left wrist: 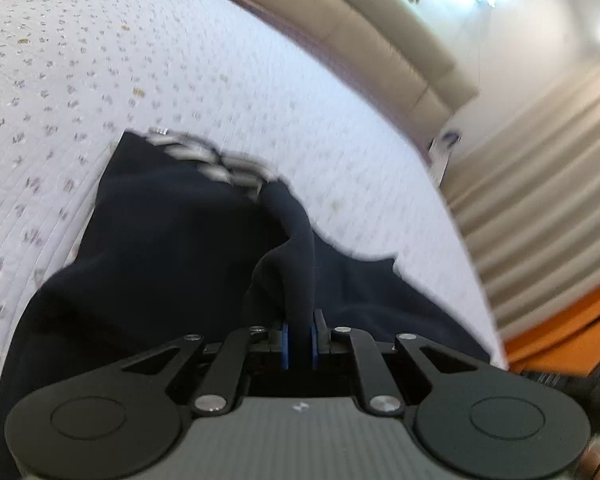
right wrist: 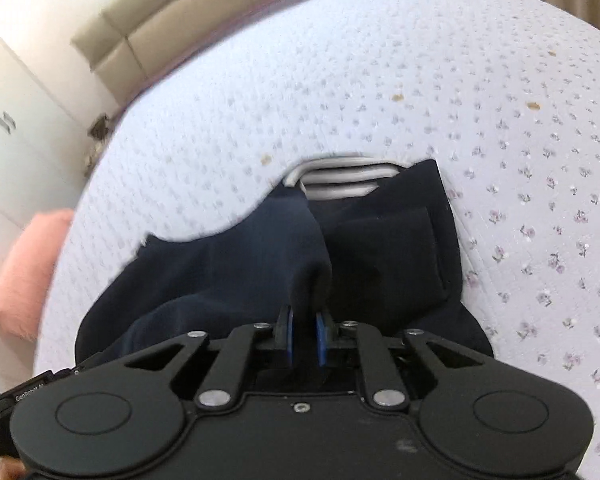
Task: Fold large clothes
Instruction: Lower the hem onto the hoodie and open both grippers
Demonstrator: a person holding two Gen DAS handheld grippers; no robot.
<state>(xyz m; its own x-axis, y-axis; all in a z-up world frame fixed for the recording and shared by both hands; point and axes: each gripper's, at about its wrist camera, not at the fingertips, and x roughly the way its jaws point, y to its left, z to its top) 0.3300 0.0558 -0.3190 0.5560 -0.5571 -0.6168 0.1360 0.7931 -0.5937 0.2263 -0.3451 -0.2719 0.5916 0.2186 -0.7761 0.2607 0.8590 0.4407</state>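
The left gripper (left wrist: 299, 334) and right gripper (right wrist: 305, 330) each pinch a ridge of the dark garment (left wrist: 172, 232) lying on the flowered bedspread (left wrist: 220, 60), so both should lift evenly, keeping the cloth taut.

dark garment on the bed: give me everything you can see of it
The navy garment looks like soft knit, with a grey-and-white striped band at its far edge. It lies rumpled and partly folded on the floral bedspread. The left gripper and right gripper each pinch a raised ridge of it between blue pads.
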